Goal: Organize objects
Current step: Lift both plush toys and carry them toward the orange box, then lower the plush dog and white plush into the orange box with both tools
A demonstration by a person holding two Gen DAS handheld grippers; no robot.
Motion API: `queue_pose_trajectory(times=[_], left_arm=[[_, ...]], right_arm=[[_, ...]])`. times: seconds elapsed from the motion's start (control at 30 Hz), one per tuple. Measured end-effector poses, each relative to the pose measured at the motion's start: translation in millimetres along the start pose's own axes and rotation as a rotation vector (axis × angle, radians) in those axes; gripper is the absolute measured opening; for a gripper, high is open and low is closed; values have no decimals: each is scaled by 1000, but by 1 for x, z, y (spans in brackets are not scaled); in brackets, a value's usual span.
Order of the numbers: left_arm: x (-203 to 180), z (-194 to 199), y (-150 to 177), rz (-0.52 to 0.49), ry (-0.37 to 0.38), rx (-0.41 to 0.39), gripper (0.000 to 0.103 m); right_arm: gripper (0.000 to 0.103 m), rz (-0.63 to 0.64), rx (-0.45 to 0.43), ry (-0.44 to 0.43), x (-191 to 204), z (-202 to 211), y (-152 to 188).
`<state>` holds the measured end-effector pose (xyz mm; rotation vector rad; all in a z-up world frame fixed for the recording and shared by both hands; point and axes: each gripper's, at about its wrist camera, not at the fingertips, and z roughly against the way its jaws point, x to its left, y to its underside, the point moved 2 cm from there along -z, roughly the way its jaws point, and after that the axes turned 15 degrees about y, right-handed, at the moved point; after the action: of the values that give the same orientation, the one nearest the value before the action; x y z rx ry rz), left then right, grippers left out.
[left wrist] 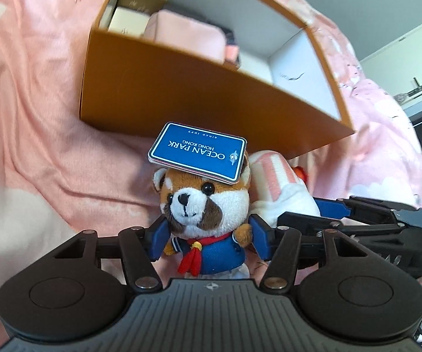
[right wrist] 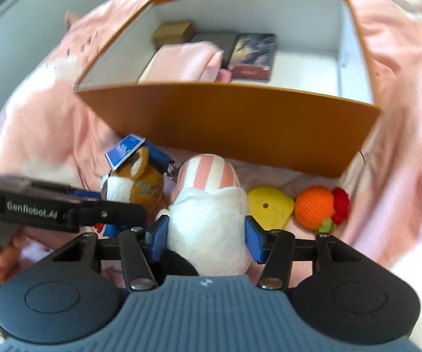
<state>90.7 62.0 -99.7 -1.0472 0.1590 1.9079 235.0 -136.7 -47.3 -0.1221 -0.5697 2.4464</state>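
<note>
A red panda plush (left wrist: 199,202) in a blue sailor top sits between the blue pads of my left gripper (left wrist: 208,240), which press on its sides. A blue "Ocean Park" tag (left wrist: 197,152) lies on its head. Beside it is a white plush with a pink-striped cap (right wrist: 208,214); my right gripper (right wrist: 206,234) is shut on its white body. The right wrist view also shows the panda (right wrist: 134,182) at the left. An open orange box (right wrist: 225,117) with a white inside stands just beyond both toys.
Inside the box lie a pink cloth (right wrist: 181,61), a dark book (right wrist: 253,55) and a small brown carton (right wrist: 174,32). A yellow toy (right wrist: 269,205) and an orange knitted toy (right wrist: 313,206) rest to the right, in front of the box. Rumpled pink bedding (left wrist: 35,117) lies underneath.
</note>
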Motion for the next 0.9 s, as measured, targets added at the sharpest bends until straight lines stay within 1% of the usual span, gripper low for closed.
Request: queue_pose_trajectory(times=[0.1, 0.2, 0.37, 0.43, 0.5, 0.6, 0.73, 0.8, 0.9], left_arm=[[-9, 11, -5, -12, 38, -9, 66], [-23, 23, -15, -24, 92, -30, 66], [-49, 47, -40, -72, 163, -85, 65], [-61, 55, -54, -95, 187, -117, 65], [-73, 60, -69, -139, 184, -152, 64], [-92, 57, -88, -193, 181, -195, 64], [-99, 46, -114, -187, 208, -228, 64], [-98, 34, -124, -178, 197, -235, 64], [-87, 12, -135, -146, 165, -214, 63]], right_arm=[[56, -78, -24, -51, -9, 16, -1], [56, -118, -71, -81, -16, 37, -5], [56, -156, -175, -116, -25, 72, -23], [56, -161, -226, -111, -27, 85, -33], [56, -163, -276, -102, -28, 96, -44], [56, -173, -335, -88, -32, 108, -61], [56, -204, -392, -70, -43, 116, -88], [56, -221, -392, -59, -52, 112, -102], [56, -218, -343, -33, -62, 90, -118]])
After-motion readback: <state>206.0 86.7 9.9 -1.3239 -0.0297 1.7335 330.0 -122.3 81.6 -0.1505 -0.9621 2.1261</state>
